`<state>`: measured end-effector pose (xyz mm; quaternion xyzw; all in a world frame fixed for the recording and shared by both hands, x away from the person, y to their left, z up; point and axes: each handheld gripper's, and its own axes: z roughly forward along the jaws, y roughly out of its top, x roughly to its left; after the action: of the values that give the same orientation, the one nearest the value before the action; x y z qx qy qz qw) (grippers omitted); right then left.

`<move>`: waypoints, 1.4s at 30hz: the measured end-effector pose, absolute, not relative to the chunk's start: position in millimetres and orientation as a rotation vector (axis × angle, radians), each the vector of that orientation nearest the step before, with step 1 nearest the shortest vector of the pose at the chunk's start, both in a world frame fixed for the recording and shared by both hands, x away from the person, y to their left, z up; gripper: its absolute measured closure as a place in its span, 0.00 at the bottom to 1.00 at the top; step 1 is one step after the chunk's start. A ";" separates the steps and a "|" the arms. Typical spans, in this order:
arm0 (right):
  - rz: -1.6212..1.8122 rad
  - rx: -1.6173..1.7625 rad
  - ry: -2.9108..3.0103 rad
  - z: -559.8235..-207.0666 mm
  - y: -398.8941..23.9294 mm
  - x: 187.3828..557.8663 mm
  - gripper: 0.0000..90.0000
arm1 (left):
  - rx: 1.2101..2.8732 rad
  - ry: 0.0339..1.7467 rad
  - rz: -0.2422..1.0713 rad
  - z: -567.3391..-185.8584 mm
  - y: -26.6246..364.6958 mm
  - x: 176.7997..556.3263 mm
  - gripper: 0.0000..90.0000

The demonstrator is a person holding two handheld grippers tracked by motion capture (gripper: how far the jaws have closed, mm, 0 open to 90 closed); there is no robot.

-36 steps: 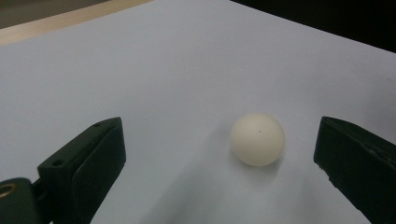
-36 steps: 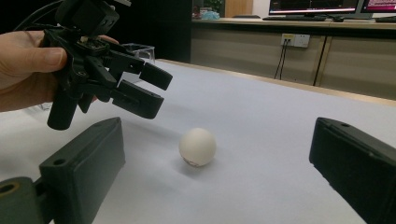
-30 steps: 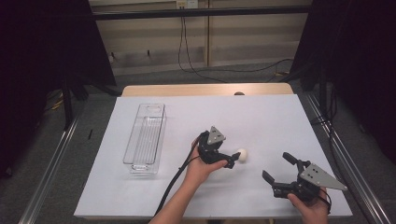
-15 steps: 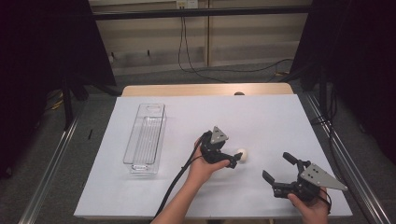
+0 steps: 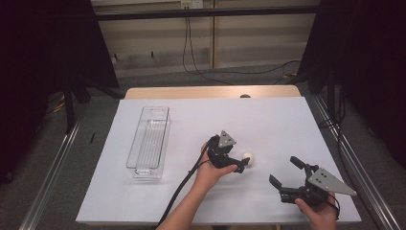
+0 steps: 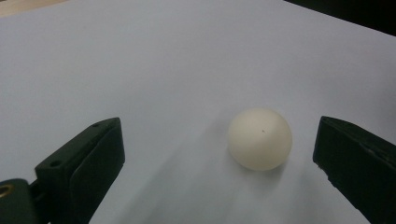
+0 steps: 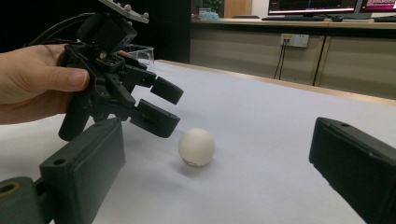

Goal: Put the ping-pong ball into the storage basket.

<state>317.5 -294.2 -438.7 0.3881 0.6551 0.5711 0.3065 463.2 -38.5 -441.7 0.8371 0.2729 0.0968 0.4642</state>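
- A clear plastic tray (image 5: 149, 143), long and narrow, lies on the left part of the tabletop (image 5: 273, 120), its length running away from the near edge.
- White sheeting covers the tabletop; a strip of bare wood (image 5: 210, 92) shows along the far edge.
- Black cables (image 5: 191, 57) hang down the wall behind and trail over the grey floor (image 5: 230, 79).
- Metal rails (image 5: 52, 167) run along both sides.
- Monitors (image 7: 313, 6) stand on a far counter in the right gripper view.
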 end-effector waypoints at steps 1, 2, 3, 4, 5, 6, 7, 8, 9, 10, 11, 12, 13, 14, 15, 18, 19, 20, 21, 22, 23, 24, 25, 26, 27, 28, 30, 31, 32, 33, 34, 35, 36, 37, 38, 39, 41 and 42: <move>1.511 1.027 1.733 -438.7 -294.3 317.4 0.03 | 2.050 0.665 0.233 -442.1 -38.4 463.9 0.02; 1.512 1.028 1.731 -438.6 -294.3 317.4 0.03 | 2.045 0.672 0.232 -442.3 -38.3 464.0 0.03; 1.513 1.031 1.728 -438.6 -294.3 317.4 0.03 | 2.041 0.678 0.231 -442.4 -38.7 464.0 0.03; 1.513 1.030 1.729 -438.6 -294.3 317.5 0.03 | 2.045 0.674 0.233 -442.4 -38.4 464.5 0.02; 1.512 1.027 1.733 -438.7 -294.3 317.5 0.03 | 2.040 0.680 0.227 -442.7 -38.5 464.6 0.02; 1.511 1.027 1.732 -438.7 -294.4 317.6 0.03 | 2.038 0.684 0.222 -442.8 -38.6 464.9 0.03; 1.511 1.028 1.733 -438.8 -294.3 317.7 0.03 | 2.041 0.680 0.221 -442.8 -38.7 465.3 0.03; 1.513 1.026 1.733 -439.0 -294.1 317.9 0.03 | 2.038 0.682 0.218 -442.9 -39.3 465.2 0.03; 1.513 1.022 1.735 -439.1 -294.0 318.0 0.03 | 2.032 0.688 0.216 -442.9 -40.3 464.7 0.03; 1.513 1.021 1.736 -439.1 -293.9 318.1 0.03 | 2.031 0.677 0.213 -443.1 -40.7 464.8 0.03; 1.513 1.021 1.736 -439.0 -293.8 317.9 0.03 | 2.033 0.673 0.214 -443.5 -41.3 464.6 0.03; 1.513 1.020 1.737 -438.9 -293.8 317.9 0.03 | 2.041 0.667 0.217 -443.7 -41.7 464.9 0.03; 1.513 1.020 1.735 -438.9 -294.0 318.0 0.03 | 2.044 0.676 0.218 -444.2 -42.5 464.5 0.03; 1.514 1.022 1.736 -439.0 -294.0 317.9 0.03 | 2.042 0.678 0.204 -444.9 -42.9 464.6 0.03; 1.514 1.026 1.736 -439.0 -294.0 317.9 0.03 | 2.049 0.675 0.200 -445.3 -43.2 464.9 0.03; 1.515 1.025 1.736 -438.9 -294.0 317.9 0.03 | 2.063 0.674 0.207 -445.3 -44.8 465.0 0.03; 1.515 1.025 1.735 -438.8 -294.0 317.8 0.03 | 2.064 0.669 0.201 -445.3 -45.6 464.9 0.03; 1.514 1.022 1.735 -438.8 -294.0 317.9 0.03 | 2.061 0.675 0.206 -445.3 -47.4 464.3 0.03; 1.515 1.023 1.734 -438.8 -294.1 317.9 0.03 | 2.068 0.668 0.205 -444.8 -47.9 464.6 0.03; 1.516 1.025 1.734 -438.8 -294.1 317.8 0.03 | 2.070 0.659 0.201 -444.5 -48.5 465.0 0.03; 1.512 1.027 1.734 -438.6 -294.3 317.6 0.03 | 2.074 0.662 0.208 -443.9 -49.4 464.6 0.03; 1.513 1.027 1.733 -438.6 -294.4 317.7 0.03 | 2.082 0.659 0.213 -443.2 -50.0 464.8 0.03; 1.514 1.025 1.735 -438.6 -294.7 317.5 0.03 | 2.081 0.661 0.216 -443.2 -50.9 464.7 0.03; 1.514 1.024 1.734 -438.5 -294.7 317.5 0.03 | 2.075 0.655 0.210 -443.7 -51.5 465.4 0.03; 1.513 1.024 1.736 -438.4 -294.8 317.3 0.03 | 2.090 0.654 0.218 -443.2 -51.7 465.3 0.04; 1.513 1.025 1.736 -438.4 -294.8 317.3 0.03 | 2.086 0.653 0.216 -443.5 -52.7 465.2 0.04; 1.513 1.023 1.734 -438.6 -295.0 317.6 0.03 | 2.091 0.640 0.221 -443.7 -54.3 465.1 0.05; 1.513 1.023 1.736 -438.5 -295.1 317.4 0.03 | 2.102 0.626 0.217 -443.9 -54.5 465.3 0.05; 1.514 1.026 1.733 -438.4 -295.1 317.5 0.03 | 2.096 0.626 0.213 -444.5 -55.8 465.0 0.06; 1.514 1.023 1.736 -438.4 -295.2 317.4 0.03 | 2.103 0.633 0.230 -444.2 -56.5 464.5 0.06; 1.514 1.022 1.734 -438.4 -295.2 317.5 0.03 | 2.105 0.628 0.222 -444.3 -56.6 464.8 0.06; 1.513 1.020 1.733 -438.4 -295.3 317.6 0.03 | 2.102 0.625 0.222 -444.5 -57.3 465.0 0.07; 1.513 1.022 1.731 -438.4 -295.2 317.5 0.03 | 2.101 0.617 0.223 -444.6 -57.9 465.1 0.08; 1.513 1.019 1.733 -438.4 -295.3 317.5 0.03 | 2.101 0.611 0.225 -444.6 -58.5 465.2 0.09; 1.517 1.018 1.732 -438.4 -295.2 317.6 0.03 | 2.123 0.612 0.232 -443.4 -58.3 464.9 0.09; 1.516 1.018 1.736 -438.3 -295.5 317.5 0.03 | 2.116 0.614 0.222 -443.8 -59.2 464.7 0.11; 1.516 1.024 1.735 -438.5 -295.7 317.6 0.03 | 2.123 0.593 0.218 -444.4 -59.4 465.5 0.12; 1.517 1.022 1.735 -438.7 -295.8 317.7 0.03 | 2.123 0.589 0.210 -444.9 -59.6 465.7 0.13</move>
<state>317.7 -295.8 -438.7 0.3862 0.6553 0.5730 0.3052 465.7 -59.6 -444.9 0.8577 0.2379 0.0849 0.4478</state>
